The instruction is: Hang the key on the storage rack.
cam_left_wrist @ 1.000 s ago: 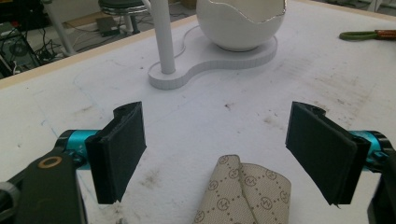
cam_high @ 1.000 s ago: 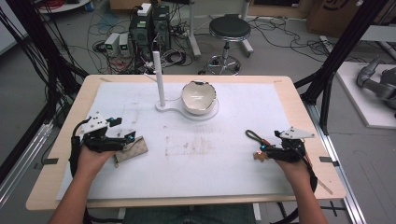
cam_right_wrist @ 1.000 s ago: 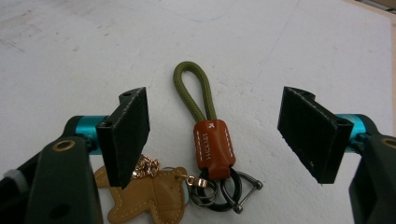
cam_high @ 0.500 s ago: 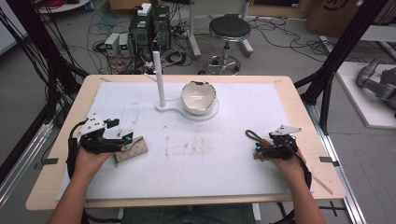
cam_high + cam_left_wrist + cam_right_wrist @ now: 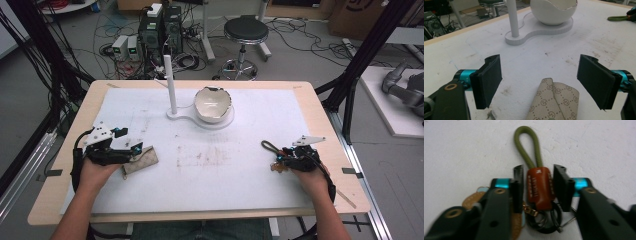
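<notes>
The keychain [image 5: 538,187], a brown leather tab on an olive cord loop with dark rings and a brass clip behind it, lies on the right side of the bench [image 5: 70,197], well in from the right edge. The right hand-held gripper [image 5: 537,186] straddles the leather tab; its jaws have just been closing and now stand close to either side of the tab, though the blur leaves it unclear whether the pads actually press on it. The rings and a tan round tag are partly hidden under the jaws, and in the high view the keychain [image 5: 272,152] is small, mostly the cord loop poking out toward the middle of the bench.

On the left side, the left hand-held gripper [image 5: 544,80] is spread wide, its pads apart from a beige patterned wallet [image 5: 554,101] lying between and just ahead of them; the wallet's near end is cut off by the frame. The wallet sits near the left part of the bench, clear of the edge.

Between the two hands the white, stained mat [image 5: 240,125] is open. Farther back stands a white post [image 5: 171,85] on a base shared with a cracked white bowl [image 5: 213,104]. Beyond the bench are a stool [image 5: 245,32], computers and tangled cables on the floor.
</notes>
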A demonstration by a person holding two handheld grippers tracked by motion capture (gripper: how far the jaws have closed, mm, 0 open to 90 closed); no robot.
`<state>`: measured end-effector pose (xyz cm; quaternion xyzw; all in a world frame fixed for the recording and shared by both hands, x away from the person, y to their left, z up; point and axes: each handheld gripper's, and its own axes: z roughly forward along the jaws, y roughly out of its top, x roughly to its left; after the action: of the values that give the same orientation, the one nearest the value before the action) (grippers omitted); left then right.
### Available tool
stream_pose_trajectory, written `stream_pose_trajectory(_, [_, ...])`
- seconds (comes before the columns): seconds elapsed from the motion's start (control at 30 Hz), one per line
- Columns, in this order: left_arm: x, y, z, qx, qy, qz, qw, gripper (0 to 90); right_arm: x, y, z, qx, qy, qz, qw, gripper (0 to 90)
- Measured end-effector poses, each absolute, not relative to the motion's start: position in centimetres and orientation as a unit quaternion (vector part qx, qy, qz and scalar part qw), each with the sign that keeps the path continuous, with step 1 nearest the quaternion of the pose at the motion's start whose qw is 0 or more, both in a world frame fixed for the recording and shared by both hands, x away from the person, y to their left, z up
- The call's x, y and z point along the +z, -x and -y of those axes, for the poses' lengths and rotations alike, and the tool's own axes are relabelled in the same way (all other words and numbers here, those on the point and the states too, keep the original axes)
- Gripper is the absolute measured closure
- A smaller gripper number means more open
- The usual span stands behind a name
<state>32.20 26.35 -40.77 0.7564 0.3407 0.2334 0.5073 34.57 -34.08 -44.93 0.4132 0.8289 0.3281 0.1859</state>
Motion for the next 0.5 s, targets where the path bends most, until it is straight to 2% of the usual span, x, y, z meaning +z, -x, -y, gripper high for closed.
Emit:
stream_pose_trajectory(0.27, [-40.7, -32.2, -26.5, 0.235, -0.756, -0.339, 0.508, 19.9, -44.7, -34.5, 34.0, 0.324, -0.415, -0.829, 0.187, 69.7])
stream_pose_trajectory(0.5, [-40.6, -32.2, -26.5, 0.236, -0.756, -0.338, 0.509, 19.9, -43.7, -34.1, 34.2, 0.373, -0.415, -0.806, 0.197, 69.9])
